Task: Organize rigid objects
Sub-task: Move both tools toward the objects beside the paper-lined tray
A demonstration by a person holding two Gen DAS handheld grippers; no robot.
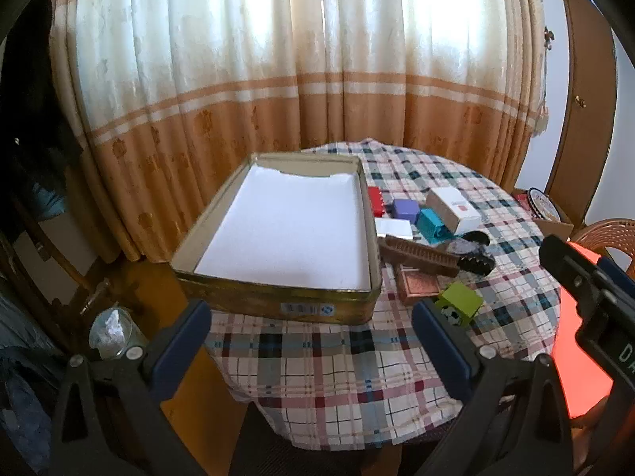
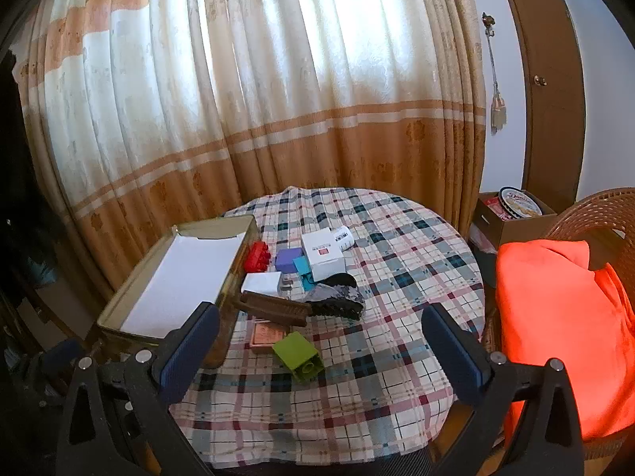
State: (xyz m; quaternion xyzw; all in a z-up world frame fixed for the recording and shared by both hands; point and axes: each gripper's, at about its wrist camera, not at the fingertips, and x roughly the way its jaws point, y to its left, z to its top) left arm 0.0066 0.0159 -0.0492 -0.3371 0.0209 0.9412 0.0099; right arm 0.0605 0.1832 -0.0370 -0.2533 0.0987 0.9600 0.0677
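A gold tin box lined with white paper sits on the left of the plaid table, also in the right wrist view. Right of it lie a green block, a brown comb, a copper tile, a white charger, a red brick, a purple cube, a teal block, a white carton and a dark toothed piece. My left gripper is open before the tin. My right gripper is open above the green block.
Orange-and-cream curtains hang behind the table. A wicker chair with an orange cloth stands at the right, with a cardboard box holding a cookie tin behind it. A glass jar sits low at the left.
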